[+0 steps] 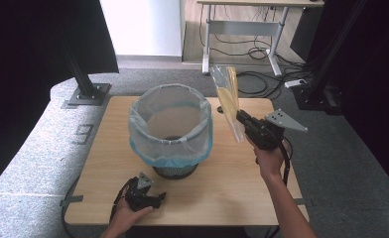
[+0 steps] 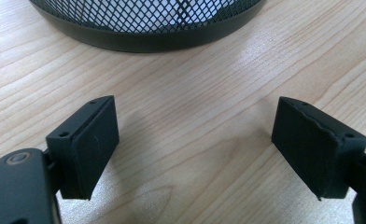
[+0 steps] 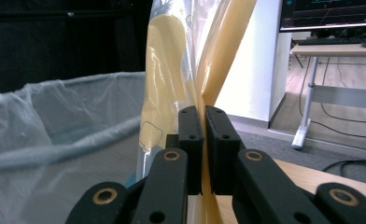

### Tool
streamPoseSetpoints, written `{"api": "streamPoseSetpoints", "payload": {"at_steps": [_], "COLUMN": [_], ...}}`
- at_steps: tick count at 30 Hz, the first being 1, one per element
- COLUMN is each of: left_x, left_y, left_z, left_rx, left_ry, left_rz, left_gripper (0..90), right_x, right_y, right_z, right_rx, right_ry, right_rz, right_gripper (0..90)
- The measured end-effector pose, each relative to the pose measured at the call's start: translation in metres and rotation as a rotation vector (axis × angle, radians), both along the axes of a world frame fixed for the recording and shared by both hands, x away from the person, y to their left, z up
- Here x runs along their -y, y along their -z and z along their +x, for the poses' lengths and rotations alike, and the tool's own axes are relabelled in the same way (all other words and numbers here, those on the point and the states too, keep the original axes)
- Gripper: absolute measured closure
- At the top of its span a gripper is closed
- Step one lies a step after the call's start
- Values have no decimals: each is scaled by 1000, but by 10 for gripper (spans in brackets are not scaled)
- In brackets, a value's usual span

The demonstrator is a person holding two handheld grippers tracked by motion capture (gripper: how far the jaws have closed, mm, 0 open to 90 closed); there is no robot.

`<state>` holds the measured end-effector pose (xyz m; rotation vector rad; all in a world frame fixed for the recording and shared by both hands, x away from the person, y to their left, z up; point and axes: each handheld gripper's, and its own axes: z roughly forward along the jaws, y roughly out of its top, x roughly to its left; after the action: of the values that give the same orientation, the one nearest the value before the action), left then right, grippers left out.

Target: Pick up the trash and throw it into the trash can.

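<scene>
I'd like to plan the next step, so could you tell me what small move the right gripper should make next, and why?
Probably carry the yellow plastic wrapper leftward until it hangs over the lined bin. The right gripper is shut on the wrapper, held beside and above the rim, not yet over the opening. The left gripper rests open on the table, so it seems uninvolved.

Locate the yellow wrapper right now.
High view: the wrapper is held upright above the table's right side in the right gripper, just right of the lined bin.
</scene>
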<state>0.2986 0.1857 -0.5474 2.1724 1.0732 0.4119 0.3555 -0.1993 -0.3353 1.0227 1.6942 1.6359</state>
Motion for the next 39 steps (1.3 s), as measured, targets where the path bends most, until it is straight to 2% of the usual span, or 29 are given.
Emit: {"api": "streamPoseSetpoints", "payload": {"at_steps": [3, 8, 9, 11, 15, 24, 34, 39], "left_x": [0, 0, 0, 0, 0, 0, 0, 0], "left_y": [0, 0, 0, 0, 0, 0, 0, 0], "left_z": [0, 0, 0, 0, 0, 0, 0, 0], "left_rx": [0, 0, 0, 0, -1, 0, 2, 2], "left_ry": [0, 0, 0, -1, 0, 1, 0, 1], "left_rz": [0, 0, 0, 2, 3, 3, 4, 4], "left_gripper": [147, 147, 147, 147, 147, 147, 147, 147], "right_x": [-8, -15, -18, -22, -26, -36, -62, -76], "right_y": [-9, -15, -18, -19, -20, -27, -37, -38], "right_z": [3, 6, 8, 10, 13, 20, 28, 36], "right_rx": [12, 10, 3, 5, -3, -10, -5, -21], "right_ry": [-13, -26, -42, -43, -55, -68, -116, -132], "right_rz": [-2, 4, 4, -7, 5, -1, -30, -37], "right_gripper": [853, 853, 853, 853, 853, 853, 852, 852]}}
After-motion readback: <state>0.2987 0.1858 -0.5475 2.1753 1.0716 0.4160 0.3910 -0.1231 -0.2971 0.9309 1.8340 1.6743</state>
